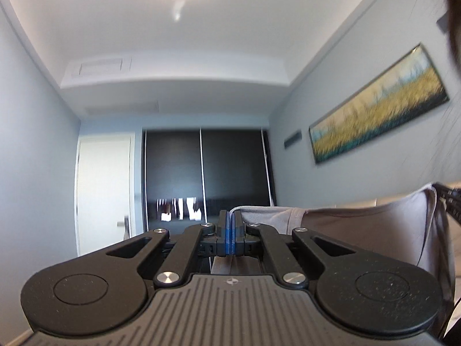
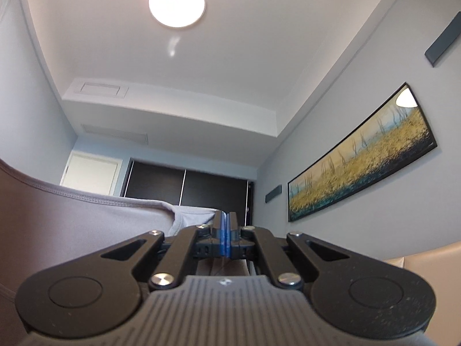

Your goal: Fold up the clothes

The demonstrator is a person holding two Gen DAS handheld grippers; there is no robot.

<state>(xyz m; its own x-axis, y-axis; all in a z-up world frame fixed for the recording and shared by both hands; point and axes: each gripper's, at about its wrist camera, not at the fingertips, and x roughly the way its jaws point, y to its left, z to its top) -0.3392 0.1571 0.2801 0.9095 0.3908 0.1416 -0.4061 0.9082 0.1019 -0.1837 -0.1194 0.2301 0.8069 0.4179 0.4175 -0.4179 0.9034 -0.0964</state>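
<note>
Both grippers pinch the grey garment [image 1: 360, 225], raised high. It stretches between left gripper [image 1: 230, 230] and right gripper [image 2: 224, 230], jaws fully closed on its edge.

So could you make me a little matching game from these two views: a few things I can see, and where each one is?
Things:
1. ceiling lamp
2. landscape painting
3. grey garment
4. dark wardrobe doors

Places:
A. on the right-hand wall
B. at the far end of the room
C. overhead, lit
D. stretched between the left gripper and right gripper, both clamped on its edge

Pairs: 1-C, 2-A, 3-D, 4-B
</note>
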